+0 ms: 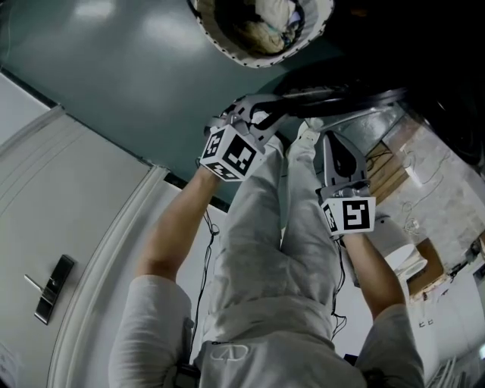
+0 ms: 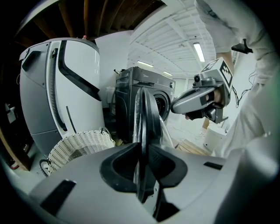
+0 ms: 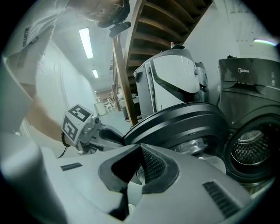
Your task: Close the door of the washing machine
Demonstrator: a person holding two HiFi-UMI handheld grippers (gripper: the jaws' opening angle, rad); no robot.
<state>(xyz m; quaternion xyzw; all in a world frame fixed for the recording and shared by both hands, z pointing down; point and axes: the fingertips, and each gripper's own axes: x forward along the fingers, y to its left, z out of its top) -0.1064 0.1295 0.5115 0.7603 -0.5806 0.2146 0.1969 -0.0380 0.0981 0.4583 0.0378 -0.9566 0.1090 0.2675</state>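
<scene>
The left gripper (image 2: 143, 148) has its fingers (image 2: 120, 164) closed on the edge of the washing machine door (image 2: 146, 113). The dark round rim runs edge-on between the two pads. The right gripper (image 3: 140, 151) holds nothing. Its fingers (image 3: 153, 166) stand only narrowly parted, with the tips just under the door's rim. The door stands swung open, clear of the machine's front, so the drum opening (image 3: 249, 148) is uncovered and the door's glass bowl (image 3: 197, 146) faces the right gripper.

The washing machine (image 3: 249, 96) is dark grey and carries the word "Midea" on its top panel. A tall white appliance (image 2: 65, 87) with black trim stands just beside it. Both rest on a teal-grey floor (image 1: 114, 76), which gives way to white on the person's left. The person's pale trousers (image 1: 280, 250) fill the middle of the head view, and some wooden boards (image 1: 394, 174) lie on the floor to the person's right. Overhead, brown wooden beams (image 3: 162, 22) slope above the machines, and strip lights (image 2: 199, 51) run along a white ceiling.

Inside the drum lies crumpled pale laundry (image 1: 276, 15). A white woven basket (image 2: 78, 146) sits on the floor in front of the white appliance, and what it holds cannot be made out.
</scene>
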